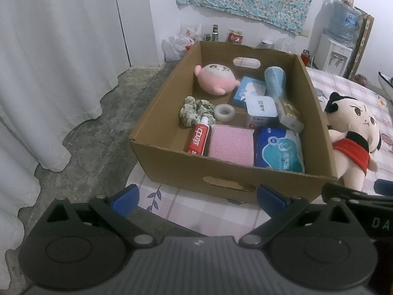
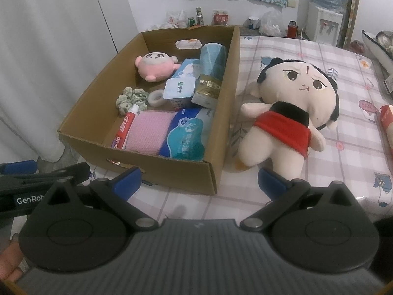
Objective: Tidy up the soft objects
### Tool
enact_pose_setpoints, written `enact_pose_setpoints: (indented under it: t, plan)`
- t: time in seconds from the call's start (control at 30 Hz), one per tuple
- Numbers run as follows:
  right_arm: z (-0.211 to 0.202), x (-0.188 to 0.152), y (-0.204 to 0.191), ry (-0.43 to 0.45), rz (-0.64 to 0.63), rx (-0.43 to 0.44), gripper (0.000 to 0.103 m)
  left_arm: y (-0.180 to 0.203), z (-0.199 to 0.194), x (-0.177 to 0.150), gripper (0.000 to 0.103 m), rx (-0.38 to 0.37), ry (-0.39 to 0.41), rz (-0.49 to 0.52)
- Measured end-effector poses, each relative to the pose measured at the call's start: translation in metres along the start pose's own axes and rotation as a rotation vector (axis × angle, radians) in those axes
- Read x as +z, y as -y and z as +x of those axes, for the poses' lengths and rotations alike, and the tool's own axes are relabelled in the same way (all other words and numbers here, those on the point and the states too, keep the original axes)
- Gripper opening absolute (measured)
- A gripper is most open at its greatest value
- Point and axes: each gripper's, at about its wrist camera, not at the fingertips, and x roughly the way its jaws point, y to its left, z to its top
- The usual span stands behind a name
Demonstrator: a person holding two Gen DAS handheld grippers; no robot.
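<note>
A cardboard box [image 1: 157, 162] [image 2: 196, 174] stands on the bed. Inside lie a pink plush [image 1: 216, 78] [image 2: 154, 67], a green scrunchie [image 1: 194, 110] [image 2: 131, 98], a pink sponge cloth [image 1: 232, 145] [image 2: 149, 132], a blue tissue pack [image 1: 280, 150] [image 2: 189, 135], a toothpaste tube [image 1: 199, 140], a tape roll [image 1: 223, 111], a rolled blue towel [image 1: 276, 81] and small boxes. A big doll [image 2: 289, 113] [image 1: 353, 132] in a red skirt lies on the bed right of the box. My left gripper [image 1: 197, 198] is open and empty before the box's near wall. My right gripper [image 2: 200, 180] is open and empty near the box's front right corner and the doll's legs.
The bed has a pink checked sheet [image 2: 343, 172]. White curtains [image 1: 49, 73] and a grey floor [image 1: 103, 135] lie left of the bed. Bags, bottles and a water dispenser [image 2: 324, 22] stand by the far wall. A red box [image 2: 386, 120] lies at the right edge.
</note>
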Motion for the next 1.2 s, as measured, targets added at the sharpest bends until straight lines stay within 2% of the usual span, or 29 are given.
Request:
enact_pose_setpoints:
  t: [1.2]
  plan:
    - [0.0037, -0.0026, 0.0036, -0.012, 0.017, 0.004, 0.102, 0.0005, 0.0005, -0.0008, 0.102, 0.003, -0.006, 0.007]
